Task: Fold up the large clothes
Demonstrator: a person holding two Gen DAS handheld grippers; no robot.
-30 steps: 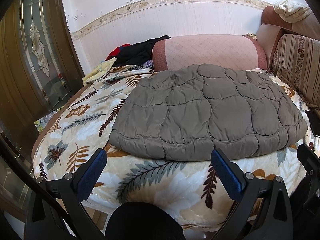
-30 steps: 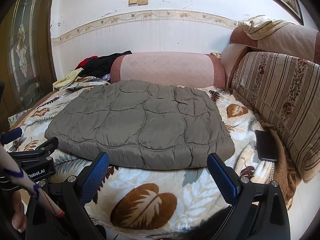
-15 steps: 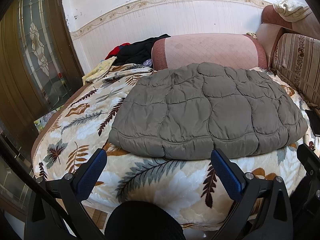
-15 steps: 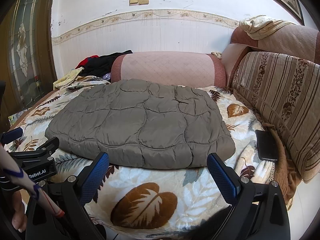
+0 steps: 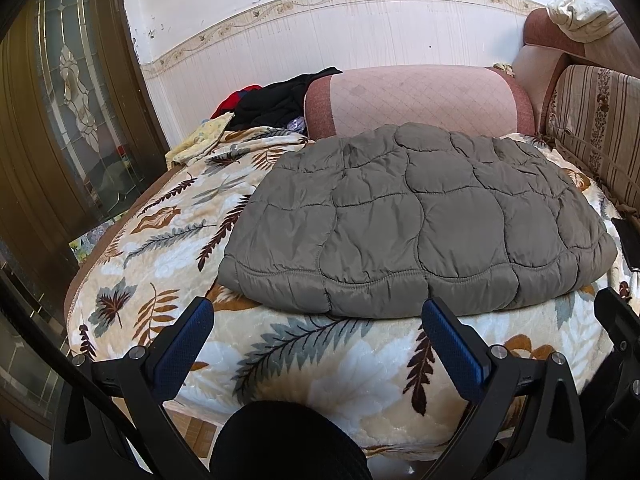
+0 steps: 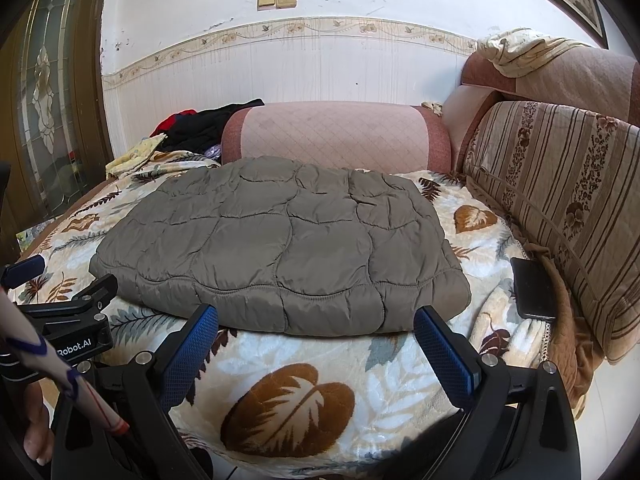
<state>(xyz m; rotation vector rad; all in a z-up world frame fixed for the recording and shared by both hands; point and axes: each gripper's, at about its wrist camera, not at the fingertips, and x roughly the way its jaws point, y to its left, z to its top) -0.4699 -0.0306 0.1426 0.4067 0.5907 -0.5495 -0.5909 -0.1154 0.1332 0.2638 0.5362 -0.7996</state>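
Nothing has shifted: grey quilted padded jacket [image 5: 404, 220] stays folded mid-frame.
Left gripper [image 5: 318, 316] and right gripper [image 6: 316, 324] gape wide, empty; "Robot.AI" reads lower left; black phone [image 6: 534, 290] partly hidden.

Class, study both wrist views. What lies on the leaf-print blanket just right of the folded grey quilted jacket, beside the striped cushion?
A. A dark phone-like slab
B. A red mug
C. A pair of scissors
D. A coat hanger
A: in the right wrist view a flat dark slab lies on the leaf-print blanket, between the grey quilted jacket and the striped cushion, apart from the jacket.
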